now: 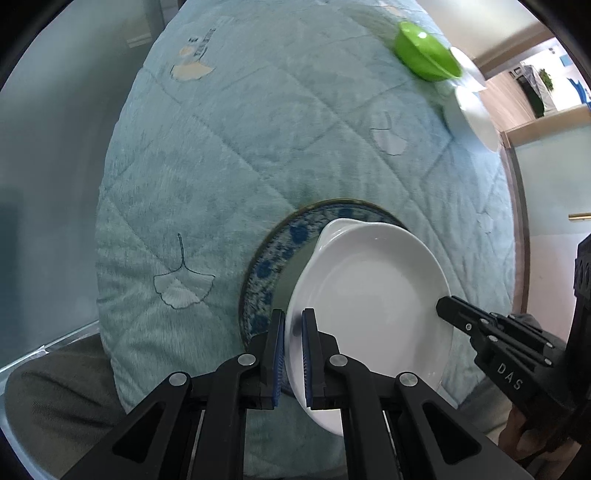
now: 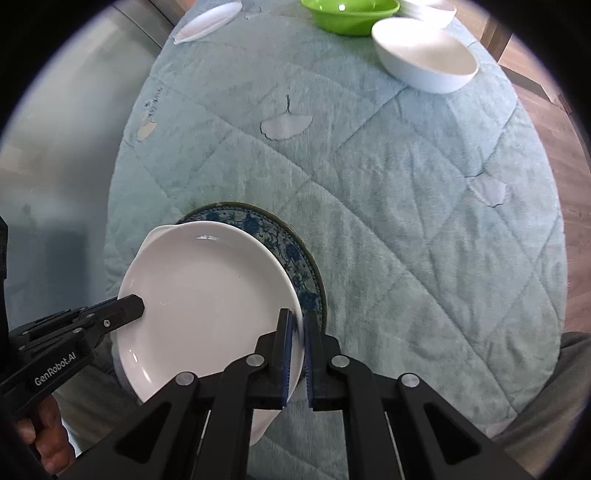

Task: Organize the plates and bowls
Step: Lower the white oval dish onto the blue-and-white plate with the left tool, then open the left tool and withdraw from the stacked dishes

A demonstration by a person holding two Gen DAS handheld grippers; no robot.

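Blue plate point(image 2: 295, 254) mostly hidden under white plate point(image 2: 207, 295); green bowl point(image 2: 349, 14) cropped.

Plates: three in all. One white plate point(image 2: 207, 291) with a scalloped lip, one blue-patterned plate point(image 2: 295, 254) under it near the surface's near edge, and one more white plate point(image 2: 208, 20) at the far left edge. Bowls: three as well, grouped at the far right edge. One is a green bowl point(image 2: 351, 16), one a white bowl point(image 2: 424, 59) just beside it, and a second white bowl point(image 2: 436, 11) shows only partly behind them. Tongs: two pairs.
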